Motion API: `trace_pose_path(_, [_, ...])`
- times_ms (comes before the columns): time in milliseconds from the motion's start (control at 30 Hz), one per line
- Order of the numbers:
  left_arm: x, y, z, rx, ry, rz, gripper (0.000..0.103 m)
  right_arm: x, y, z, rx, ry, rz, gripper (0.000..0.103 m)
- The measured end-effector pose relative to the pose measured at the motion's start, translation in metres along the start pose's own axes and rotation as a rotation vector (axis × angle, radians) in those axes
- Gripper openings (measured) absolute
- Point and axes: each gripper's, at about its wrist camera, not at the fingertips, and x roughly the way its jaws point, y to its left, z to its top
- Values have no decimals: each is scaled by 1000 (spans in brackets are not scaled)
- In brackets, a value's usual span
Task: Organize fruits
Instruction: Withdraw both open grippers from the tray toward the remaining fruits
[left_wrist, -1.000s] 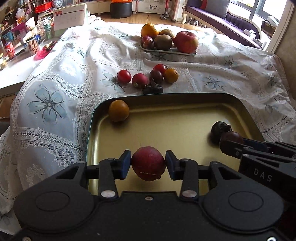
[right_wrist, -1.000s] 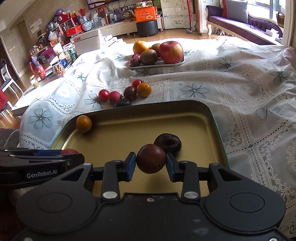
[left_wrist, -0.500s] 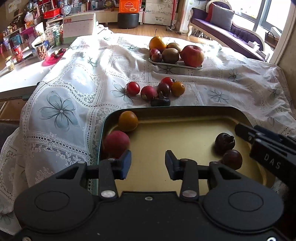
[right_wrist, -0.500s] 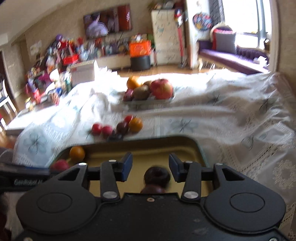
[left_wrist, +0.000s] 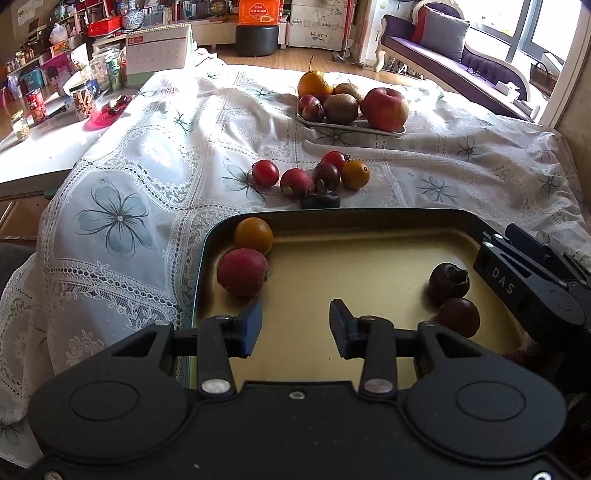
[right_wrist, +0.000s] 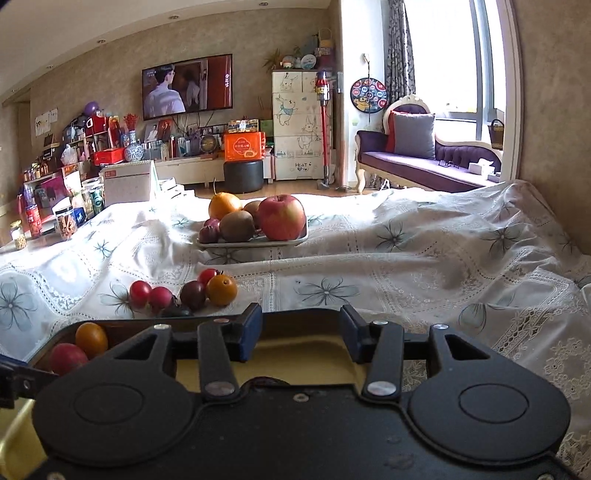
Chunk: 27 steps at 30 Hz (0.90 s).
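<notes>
A gold tray (left_wrist: 351, 266) (right_wrist: 303, 360) lies in front of me on the lace cloth. In its left corner sit an orange fruit (left_wrist: 253, 235) (right_wrist: 91, 338) and a red fruit (left_wrist: 242, 272) (right_wrist: 67, 357). Two dark fruits (left_wrist: 448, 280) (left_wrist: 458, 316) rest at its right side. My left gripper (left_wrist: 295, 326) hangs open and empty above the tray's near part. My right gripper (right_wrist: 301, 334) is open, empty, raised and level over the tray; its body (left_wrist: 532, 280) shows at the tray's right edge. Several small loose fruits (left_wrist: 310, 177) (right_wrist: 184, 293) lie just beyond the tray.
A white plate (left_wrist: 351, 127) (right_wrist: 255, 242) farther back holds an apple (left_wrist: 384, 109) (right_wrist: 282, 217), kiwis, an orange and plums. Jars and boxes (left_wrist: 81, 99) crowd the side table at left. The cloth (right_wrist: 443, 266) lies rumpled at the right.
Both grippers let go their fruits: the red one now lies in the tray's left corner, the dark one at the right. Both grippers drew back and rose; the right one tilted up.
</notes>
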Motion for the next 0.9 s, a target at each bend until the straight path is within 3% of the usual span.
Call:
trace_pose_path(633, [-1,-3,-1,-2,0,-7,48,17,0,-7,31,62,5,48])
trace_pose_path(900, [-3,5,4,-23,-12,11,48,5,1,-4,13,30,47,49])
